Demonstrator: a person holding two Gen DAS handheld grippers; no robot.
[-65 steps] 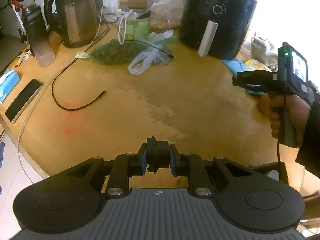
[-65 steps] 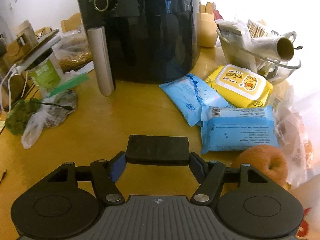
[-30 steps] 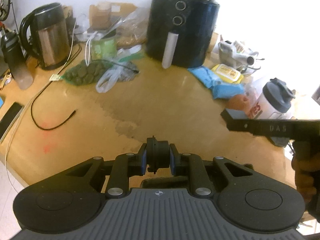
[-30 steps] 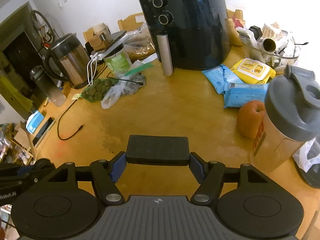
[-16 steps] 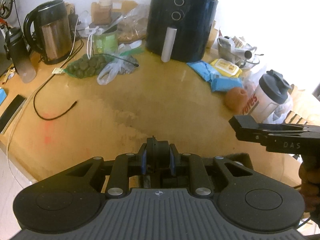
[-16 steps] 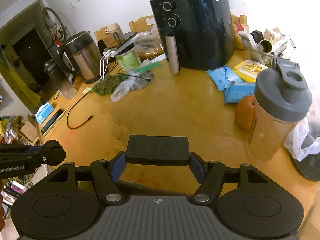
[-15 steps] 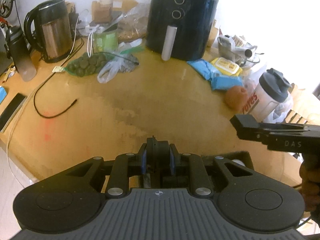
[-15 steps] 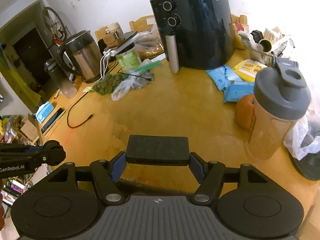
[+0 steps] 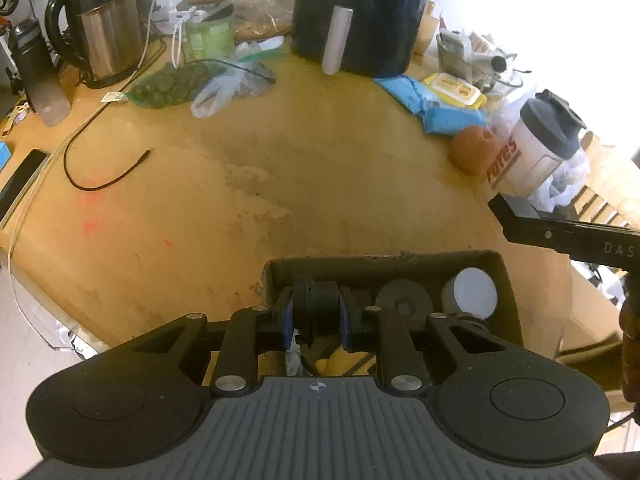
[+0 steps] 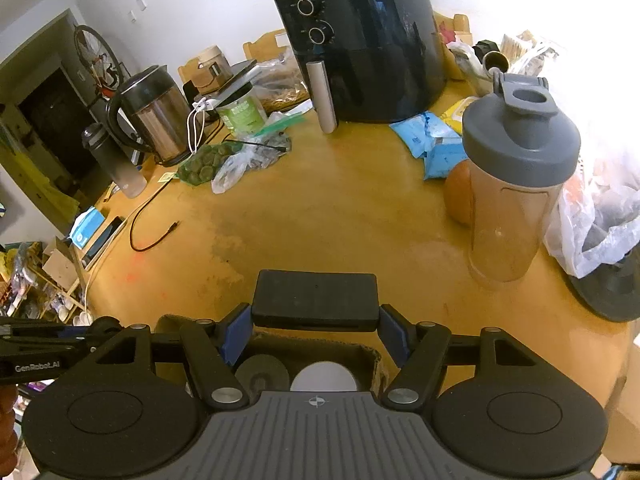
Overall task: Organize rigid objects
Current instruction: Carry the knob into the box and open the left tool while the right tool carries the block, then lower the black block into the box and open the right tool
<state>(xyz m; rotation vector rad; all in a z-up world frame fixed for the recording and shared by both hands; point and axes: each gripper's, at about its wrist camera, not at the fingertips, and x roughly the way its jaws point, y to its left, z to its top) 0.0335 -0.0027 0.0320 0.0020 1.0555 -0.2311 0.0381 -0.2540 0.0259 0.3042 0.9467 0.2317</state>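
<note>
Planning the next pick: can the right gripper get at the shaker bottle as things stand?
Probably not yet. The right gripper has its jaws shut on a flat black block, so it must drop that first. Otherwise the way looks free: the shaker bottle stands upright ahead on the table, with bare wood between.

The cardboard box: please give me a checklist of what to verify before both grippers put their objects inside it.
1. Left gripper clamped on small black round part: ok.
2. Right gripper clamped on flat black block: ok.
3. Cardboard box open at top: ok.
4. Left gripper's part over the box opening: ok.
5. Free room in the box beside dark round lid and white cap: cannot tell, the grippers hide much of the inside.
6. Block over the box: cannot tell; it appears above the far edge.
</note>
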